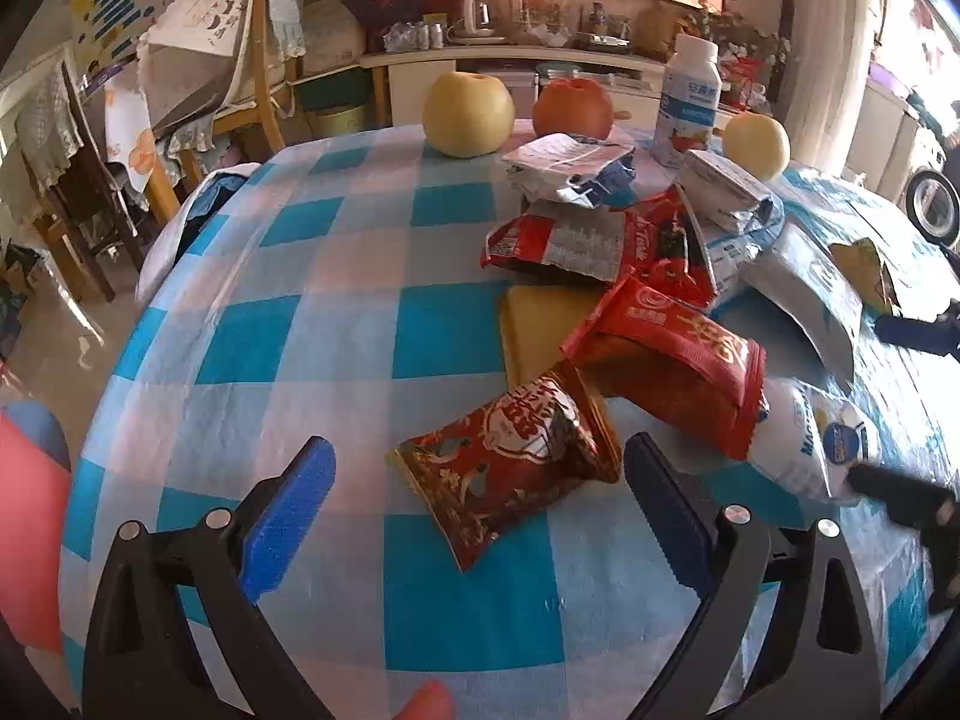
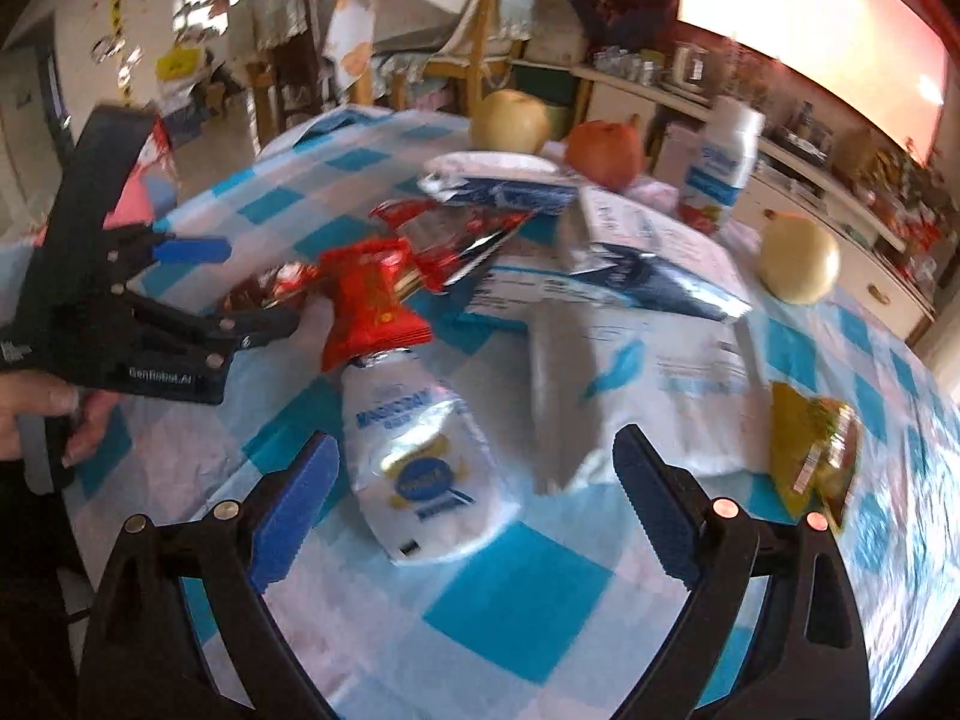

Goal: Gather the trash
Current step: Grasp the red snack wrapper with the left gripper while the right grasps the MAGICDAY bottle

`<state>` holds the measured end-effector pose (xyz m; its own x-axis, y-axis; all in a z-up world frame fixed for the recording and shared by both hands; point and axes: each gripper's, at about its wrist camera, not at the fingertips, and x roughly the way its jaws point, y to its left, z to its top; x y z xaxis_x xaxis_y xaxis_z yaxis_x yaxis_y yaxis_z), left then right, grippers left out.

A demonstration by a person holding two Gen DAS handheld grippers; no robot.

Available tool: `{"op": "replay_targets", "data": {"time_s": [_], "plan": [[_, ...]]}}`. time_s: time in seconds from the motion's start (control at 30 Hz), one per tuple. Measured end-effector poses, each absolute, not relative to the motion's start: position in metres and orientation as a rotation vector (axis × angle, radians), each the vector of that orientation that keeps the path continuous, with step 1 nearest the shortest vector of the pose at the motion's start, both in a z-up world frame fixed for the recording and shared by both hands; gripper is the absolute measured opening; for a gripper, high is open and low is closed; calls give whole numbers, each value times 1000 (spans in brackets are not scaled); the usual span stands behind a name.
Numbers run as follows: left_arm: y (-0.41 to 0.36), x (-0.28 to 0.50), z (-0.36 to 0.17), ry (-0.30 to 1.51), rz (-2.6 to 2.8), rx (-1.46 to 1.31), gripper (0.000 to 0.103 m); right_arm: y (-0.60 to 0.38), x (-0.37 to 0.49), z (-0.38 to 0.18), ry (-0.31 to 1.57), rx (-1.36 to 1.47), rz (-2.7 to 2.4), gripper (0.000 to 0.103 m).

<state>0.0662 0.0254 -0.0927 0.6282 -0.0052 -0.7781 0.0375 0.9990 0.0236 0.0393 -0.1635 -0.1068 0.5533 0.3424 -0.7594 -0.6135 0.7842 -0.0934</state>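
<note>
While both tools hover over the checked tablecloth (image 1: 288, 324), neither has hold of anything.

Left gripper (image 1: 480, 516): jaws spread wide, empty. Dark red snack wrapper (image 1: 510, 456) lies on the cloth just ahead, between the blue pads (image 1: 288, 516) as the camera sees it; long axis runs diagonally, near-left to far-right, so the jaws straddle it roughly crosswise. Judged the nearest piece of trash to this hand.

Right gripper (image 2: 474, 510): jaws likewise wide, empty. White squeeze pouch (image 2: 420, 450) lies directly ahead between the pads, long axis pointing away from the camera, its far end tucked under a bright red packet (image 2: 366, 306).

Beyond: heap of torn silver-and-blue and red wrappers (image 1: 570, 240); yellow pear (image 1: 468, 114), red apple (image 1: 573, 108), white drink bottle (image 1: 687, 102) at the far edge.

Right view alone shows the left tool from the side, the gripping hand (image 2: 60, 414), and a yellow-green sachet (image 2: 816, 450) lying apart; this view is motion-blurred. Left view alone shows a yellow card (image 1: 540, 330) under the red packets.
</note>
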Motion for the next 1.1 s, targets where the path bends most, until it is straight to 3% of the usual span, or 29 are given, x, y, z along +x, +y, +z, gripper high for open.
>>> {"op": "replay_targets", "data": {"time_s": [0.53,0.6,0.67,0.7,0.77,0.8,1.1], "plan": [[16,77,-103,969,-80,46,95,-145,56,-134,905,-338,632,93],[15,77,-102,967,-86,48,92,-144,56,-134,905,-341,632,93],[14,75,-98,955,-92,53,70,-144,56,-133,902,-339,625,89],[14,75,-97,951,-95,55,66,-144,57,-132,900,-335,620,82],[14,74,-97,947,-96,60,63,-147,58,-130,894,-328,611,67],[14,74,-97,945,-95,62,62,-148,59,-129,896,-326,609,64],[17,70,-92,929,-86,60,55,-147,53,-127,883,-337,613,61]]}}
